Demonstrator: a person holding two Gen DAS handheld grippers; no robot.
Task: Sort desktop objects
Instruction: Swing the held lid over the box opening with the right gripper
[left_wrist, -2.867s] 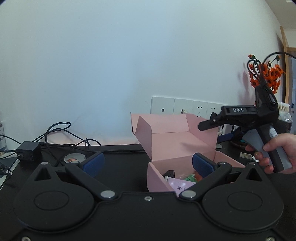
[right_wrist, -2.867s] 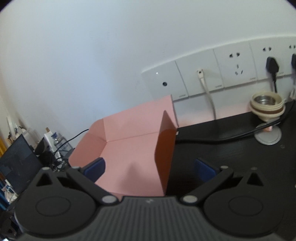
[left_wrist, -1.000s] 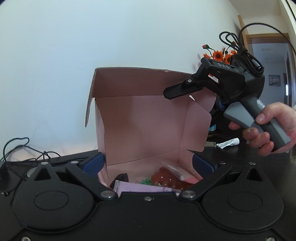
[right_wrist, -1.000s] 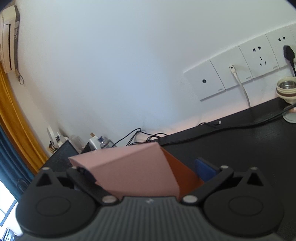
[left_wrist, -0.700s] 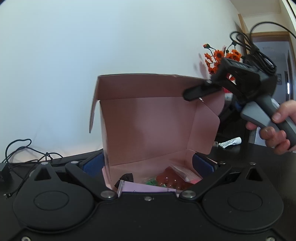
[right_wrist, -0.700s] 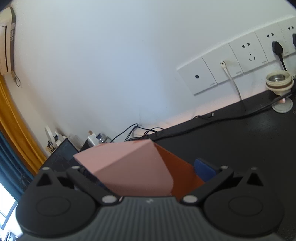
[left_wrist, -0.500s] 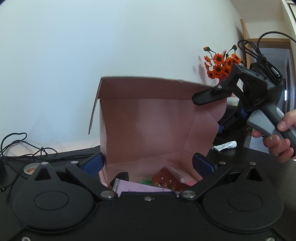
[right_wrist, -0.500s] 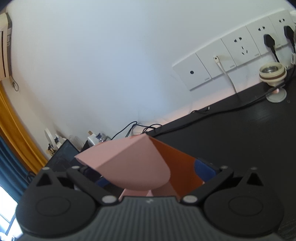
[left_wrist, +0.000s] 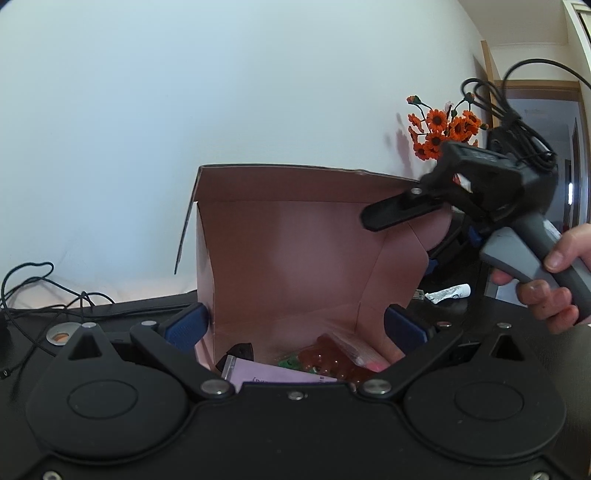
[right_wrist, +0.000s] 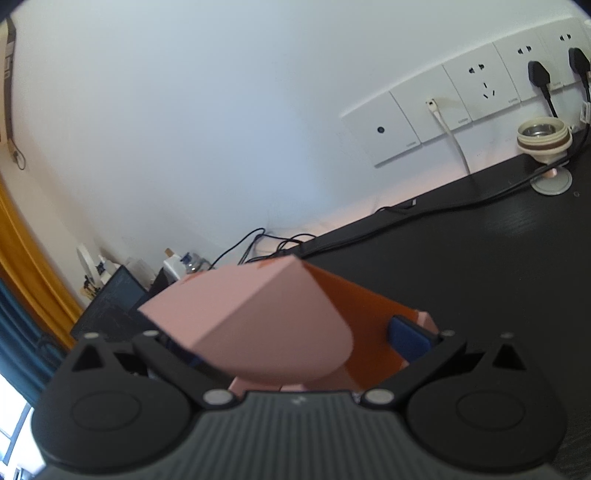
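Observation:
A pink cardboard box (left_wrist: 295, 258) stands on the black desk with its lid upright. Inside lie a purple card (left_wrist: 273, 376), a bag of red beads (left_wrist: 328, 360), something green and a black clip (left_wrist: 240, 350). My left gripper (left_wrist: 295, 328) is open, its blue pads (left_wrist: 186, 326) on either side of the box's front. A hand (left_wrist: 554, 291) holds the right gripper, whose upper finger (left_wrist: 399, 210) rests at the lid's top right corner. In the right wrist view, the right gripper (right_wrist: 295, 343) is open with the lid's rounded pink side flap (right_wrist: 258, 321) between its fingers; the left pad is hidden.
Orange flowers (left_wrist: 439, 133) and a small white tube (left_wrist: 448, 293) are behind the box on the right. Cables (left_wrist: 55, 299) trail at the left. Wall sockets (right_wrist: 476, 92), a cream cup-shaped stand (right_wrist: 545, 142), a cable and a dark screen (right_wrist: 110, 306) surround the desk.
The lid, lying back 2.9 s ago, now stands upright. The right gripper has dropped lower at its right corner, and the side flap has folded further across between its fingers.

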